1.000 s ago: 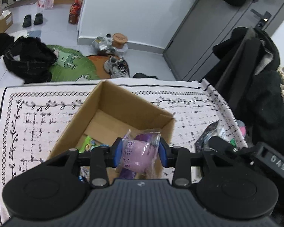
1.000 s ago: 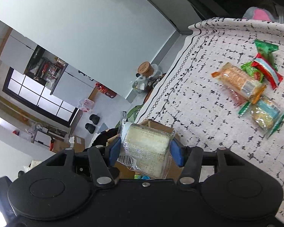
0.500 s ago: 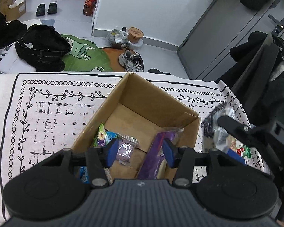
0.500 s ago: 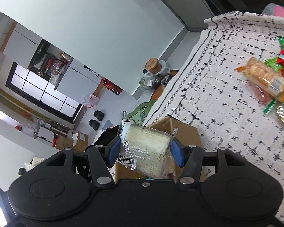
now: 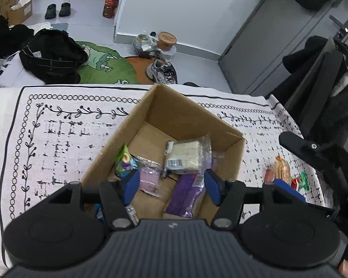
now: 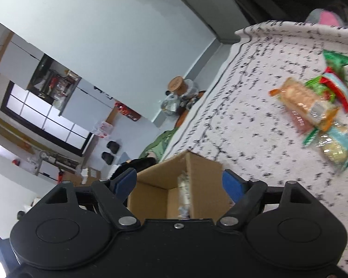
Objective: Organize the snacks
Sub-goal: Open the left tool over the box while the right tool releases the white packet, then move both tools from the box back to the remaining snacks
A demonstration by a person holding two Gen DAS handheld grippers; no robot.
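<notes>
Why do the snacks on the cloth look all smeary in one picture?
In the right wrist view the snack packets are motion-blurred, and the wall line bends from the fisheye lens; in the left wrist view the cardboard box and its snacks look sharp, evenly lit.

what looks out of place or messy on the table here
Nothing is spilled or damaged. A small heap of snack packets still lies loose on the tablecloth, overlapping at odd angles, outside the cardboard box. In the box the packets sit jumbled; the pale cracker pack rests tilted across a purple packet.
</notes>
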